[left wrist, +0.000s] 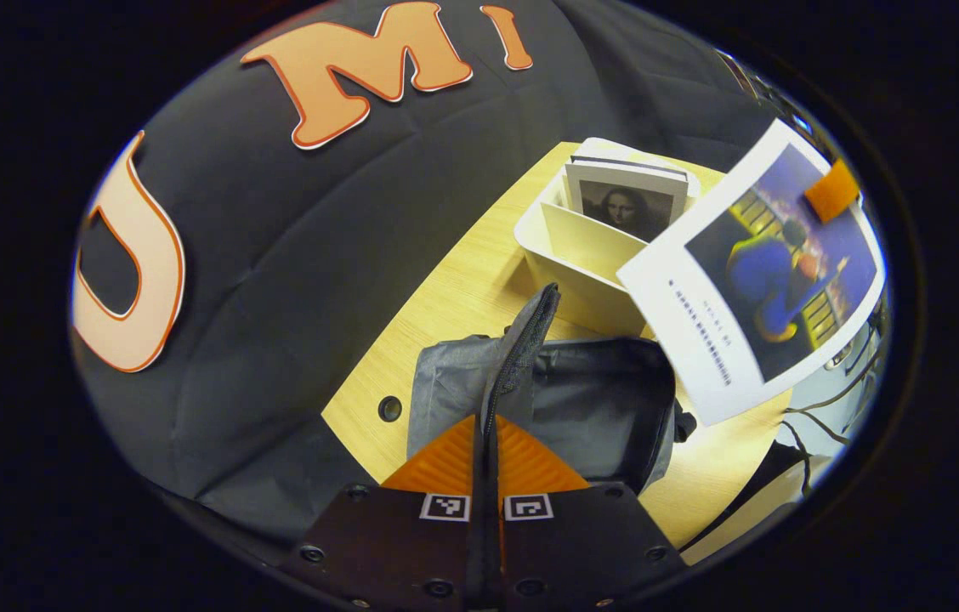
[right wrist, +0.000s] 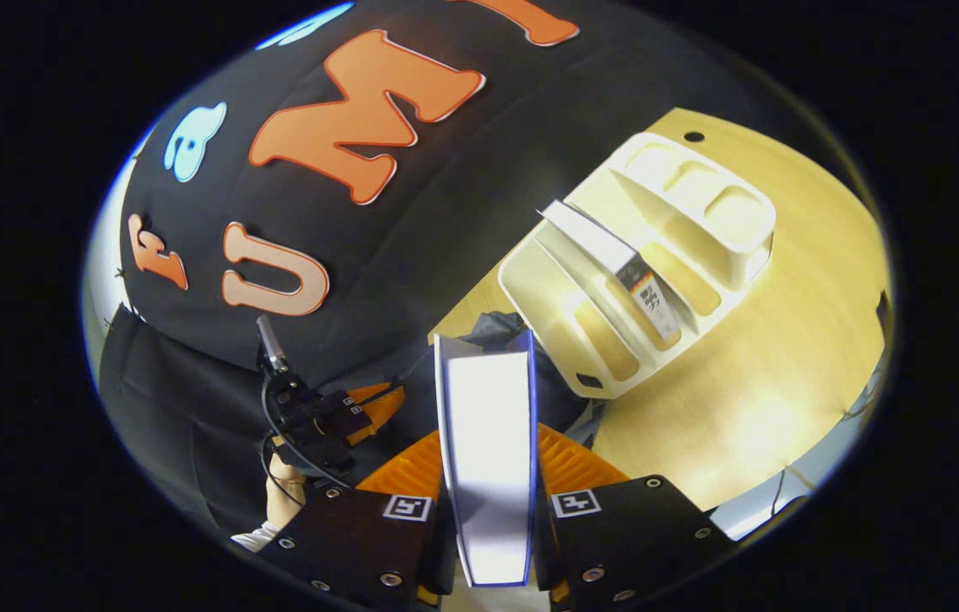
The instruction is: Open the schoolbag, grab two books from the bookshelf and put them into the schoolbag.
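Light wooden bench before the black cloth wall. The grey schoolbag lies open at the near edge, its zipper flap pinched upright in the left gripper, jaws pressed together on it. The right gripper clamps a blue-covered book, held above the bag. Behind stands the white bookshelf with another book in it.
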A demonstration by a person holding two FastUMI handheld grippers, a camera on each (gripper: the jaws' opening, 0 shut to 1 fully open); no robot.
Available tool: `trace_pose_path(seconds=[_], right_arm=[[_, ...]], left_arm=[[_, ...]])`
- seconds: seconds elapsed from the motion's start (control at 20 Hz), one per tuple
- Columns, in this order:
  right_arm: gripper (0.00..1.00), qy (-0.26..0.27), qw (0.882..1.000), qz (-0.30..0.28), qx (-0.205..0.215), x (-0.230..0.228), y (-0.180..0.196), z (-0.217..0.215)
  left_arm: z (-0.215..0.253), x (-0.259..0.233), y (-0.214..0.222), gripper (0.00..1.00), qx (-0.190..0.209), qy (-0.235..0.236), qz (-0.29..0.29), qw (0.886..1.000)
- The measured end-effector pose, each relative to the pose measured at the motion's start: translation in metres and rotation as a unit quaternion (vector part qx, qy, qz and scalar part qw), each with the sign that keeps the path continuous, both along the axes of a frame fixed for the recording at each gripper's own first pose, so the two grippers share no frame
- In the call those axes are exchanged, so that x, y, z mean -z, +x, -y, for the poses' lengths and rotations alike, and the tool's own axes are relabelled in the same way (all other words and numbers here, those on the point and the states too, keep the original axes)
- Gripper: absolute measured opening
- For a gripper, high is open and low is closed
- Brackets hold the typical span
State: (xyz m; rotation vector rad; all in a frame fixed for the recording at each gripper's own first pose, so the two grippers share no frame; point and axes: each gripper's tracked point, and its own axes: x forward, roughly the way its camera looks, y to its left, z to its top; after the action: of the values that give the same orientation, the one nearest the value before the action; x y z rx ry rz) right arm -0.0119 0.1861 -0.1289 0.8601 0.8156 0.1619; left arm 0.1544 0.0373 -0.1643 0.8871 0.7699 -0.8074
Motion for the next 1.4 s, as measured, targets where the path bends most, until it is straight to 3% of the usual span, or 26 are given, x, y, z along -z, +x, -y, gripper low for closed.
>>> trace_pose_path(seconds=[0.15, 0.4, 0.95, 1.1, 1.4], right_arm=[[0.37, 0.069, 0.997, -0.004, 0.021, 0.046, 0.011, -0.014], [0.37, 0.128, 0.991, -0.009, 0.037, 0.098, 0.042, -0.056], [0.37, 0.117, 0.989, 0.028, 0.091, 0.156, 0.106, -0.118], [0.37, 0.132, 0.983, 0.039, 0.118, 0.161, 0.120, -0.129], [0.39, 0.127, 0.978, 0.040, 0.162, 0.177, 0.143, -0.148]], left_arm=[[0.001, -0.002, -0.004, 0.01, -0.001, 0.000, 0.000, 1.000], [0.009, -0.007, -0.010, 0.01, 0.001, 0.004, 0.000, 1.000], [0.018, -0.013, -0.034, 0.01, 0.037, 0.010, -0.001, 0.999], [0.021, -0.012, -0.043, 0.01, 0.058, 0.017, 0.004, 0.998], [0.017, -0.008, -0.054, 0.01, 0.063, 0.025, 0.000, 0.998]])
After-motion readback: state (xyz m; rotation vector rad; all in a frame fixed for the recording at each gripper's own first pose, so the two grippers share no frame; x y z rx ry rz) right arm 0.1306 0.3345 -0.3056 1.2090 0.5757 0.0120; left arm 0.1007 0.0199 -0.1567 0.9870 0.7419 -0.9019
